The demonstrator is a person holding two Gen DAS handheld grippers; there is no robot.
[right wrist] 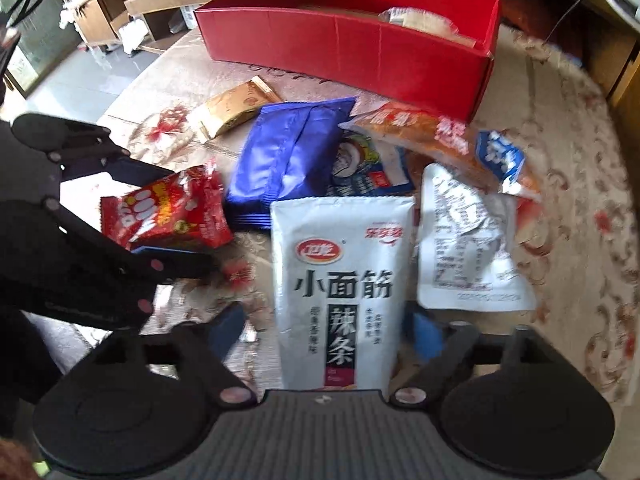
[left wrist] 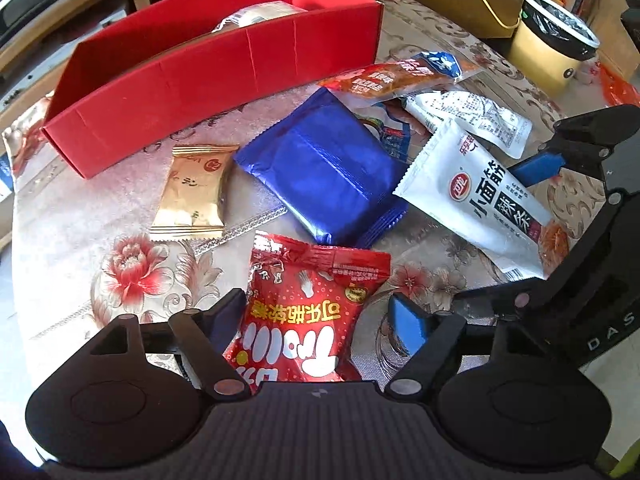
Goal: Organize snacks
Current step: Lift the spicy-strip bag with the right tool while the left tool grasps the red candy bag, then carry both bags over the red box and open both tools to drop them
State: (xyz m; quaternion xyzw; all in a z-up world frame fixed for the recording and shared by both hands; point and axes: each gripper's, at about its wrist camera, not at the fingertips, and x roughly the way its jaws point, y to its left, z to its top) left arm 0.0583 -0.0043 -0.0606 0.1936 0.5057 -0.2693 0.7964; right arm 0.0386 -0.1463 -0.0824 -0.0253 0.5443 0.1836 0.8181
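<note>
A red candy packet (left wrist: 308,312) (right wrist: 168,212) lies on the flowered tablecloth between the jaws of my left gripper (left wrist: 318,316) (right wrist: 188,216). The jaws stand open, and a gap shows beside the right blue pad. A white packet with black characters (right wrist: 336,292) (left wrist: 476,208) lies between the wide-open jaws of my right gripper (right wrist: 326,328) (left wrist: 488,232), not pinched. The red box (left wrist: 200,80) (right wrist: 340,40) stands at the back of the table with a pale packet (left wrist: 256,16) inside.
A blue foil packet (left wrist: 320,168) (right wrist: 288,152), a gold packet (left wrist: 192,192) (right wrist: 232,108), an orange packet (left wrist: 392,76) (right wrist: 432,136) and a crumpled white packet (left wrist: 472,120) (right wrist: 468,240) lie between the grippers and the box. A yellow bin (left wrist: 552,48) stands beyond the table's right edge.
</note>
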